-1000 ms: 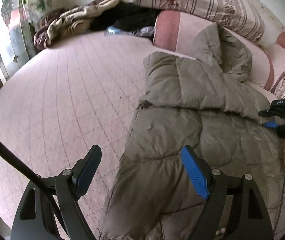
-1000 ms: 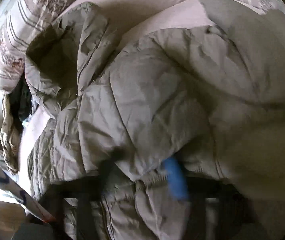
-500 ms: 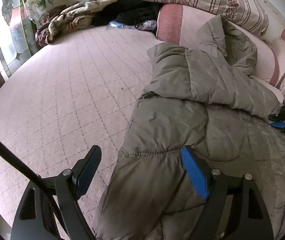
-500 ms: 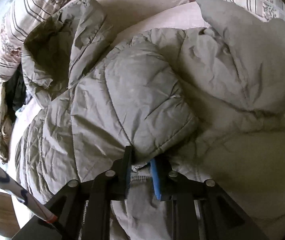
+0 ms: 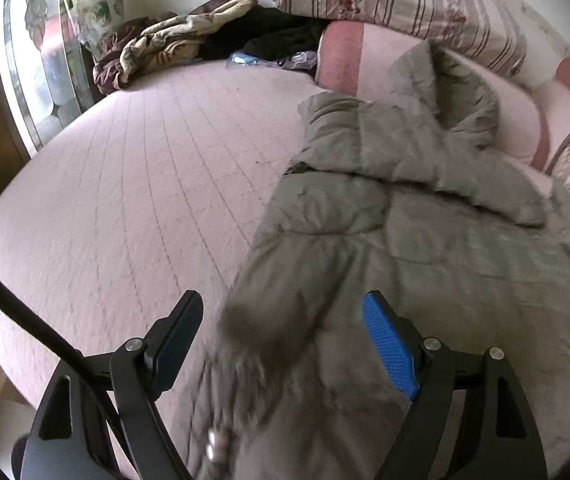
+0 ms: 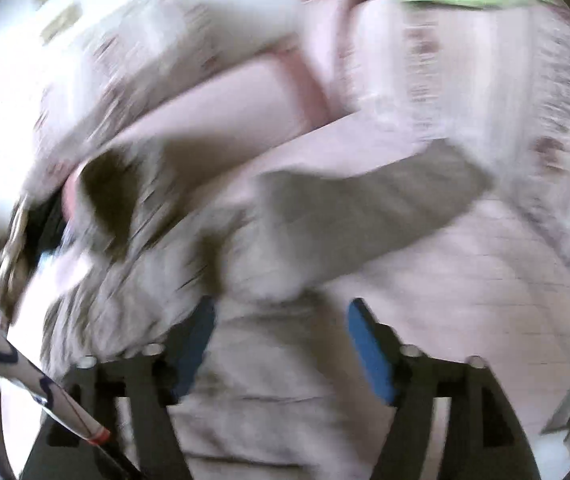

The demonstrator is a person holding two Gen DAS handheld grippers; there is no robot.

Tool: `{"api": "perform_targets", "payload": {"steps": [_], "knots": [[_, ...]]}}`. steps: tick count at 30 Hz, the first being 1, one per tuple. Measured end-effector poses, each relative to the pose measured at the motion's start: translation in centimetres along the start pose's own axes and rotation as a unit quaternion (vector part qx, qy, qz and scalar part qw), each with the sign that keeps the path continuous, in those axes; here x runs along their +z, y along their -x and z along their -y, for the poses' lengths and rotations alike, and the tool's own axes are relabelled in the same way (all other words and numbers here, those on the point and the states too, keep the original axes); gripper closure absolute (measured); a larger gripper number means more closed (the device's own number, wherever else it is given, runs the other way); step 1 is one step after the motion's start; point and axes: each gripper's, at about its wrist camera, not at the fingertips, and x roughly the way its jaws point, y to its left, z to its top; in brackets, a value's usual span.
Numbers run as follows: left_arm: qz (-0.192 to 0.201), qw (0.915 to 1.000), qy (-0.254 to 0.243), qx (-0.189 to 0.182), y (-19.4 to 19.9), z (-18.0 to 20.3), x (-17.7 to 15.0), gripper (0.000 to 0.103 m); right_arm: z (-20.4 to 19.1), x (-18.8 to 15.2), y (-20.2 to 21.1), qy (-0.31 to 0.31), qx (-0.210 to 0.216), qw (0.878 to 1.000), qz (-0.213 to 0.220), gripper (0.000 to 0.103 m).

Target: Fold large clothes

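Note:
A large grey-brown padded coat (image 5: 425, 216) lies on the pink quilted bed (image 5: 133, 184), with its hood toward the pillows and one sleeve folded across the chest. My left gripper (image 5: 281, 340) is open above the coat's lower left edge, with the fur-trimmed hem between its fingers but not clamped. In the blurred right wrist view the coat (image 6: 285, 240) fills the middle. My right gripper (image 6: 281, 344) is open over it and holds nothing.
Striped pillows (image 5: 397, 4) and a pink bolster (image 5: 341, 56) line the head of the bed. A crumpled blanket and dark clothes (image 5: 189, 40) lie at the far left corner by a window. The bed's edge curves close on the left.
My right gripper has let go of the folded sleeve, opened and swung away fast. My left gripper stayed open and moved slightly along the coat's lower edge.

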Motion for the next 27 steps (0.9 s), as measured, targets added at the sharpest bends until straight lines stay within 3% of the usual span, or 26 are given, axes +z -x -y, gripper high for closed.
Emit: {"api": "perform_targets", "payload": {"steps": [4, 7, 10, 13, 18, 24, 25, 27], "knots": [[0.001, 0.9999, -0.002, -0.012, 4.1, 0.4, 0.1, 0.022, 8.9, 1.4, -1.3, -0.090, -0.042, 0.995, -0.022, 0.022], [0.006, 0.9998, -0.010, -0.016, 6.9, 1.3, 0.8, 0.022, 13.6, 2.0, -3.5, -0.133, -0.063, 0.988, -0.036, 0.029], [-0.004, 0.9981, 0.011, -0.061, 8.6, 2.4, 1.8, 0.022, 17.3, 2.5, -6.4, -0.179, -0.062, 0.981, -0.046, 0.031], [-0.013, 0.9967, 0.019, -0.078, 9.1, 4.3, 2.6, 0.022, 18.9, 3.7, -9.3, -0.202, -0.056, 0.976, -0.051, 0.031], [-0.004, 0.9995, -0.004, -0.032, 8.0, 7.4, 3.1, 0.022, 20.1, 6.4, -14.7, -0.218, -0.064, 0.972, -0.052, 0.031], [-0.028, 0.9996, 0.002, -0.002, 5.3, 7.7, 3.3, 0.022, 20.0, 9.4, -18.3, -0.207, -0.094, 0.973, -0.037, 0.031], [-0.029, 0.9996, 0.001, 0.001, 4.9, 7.7, 3.4, 0.022, 20.1, 9.6, -18.5, -0.209, -0.098, 0.972, -0.037, 0.033], [-0.030, 0.9995, -0.001, 0.008, 4.4, 7.7, 3.3, 0.022, 20.3, 10.0, -18.6, -0.215, -0.112, 0.969, -0.039, 0.080]]}}
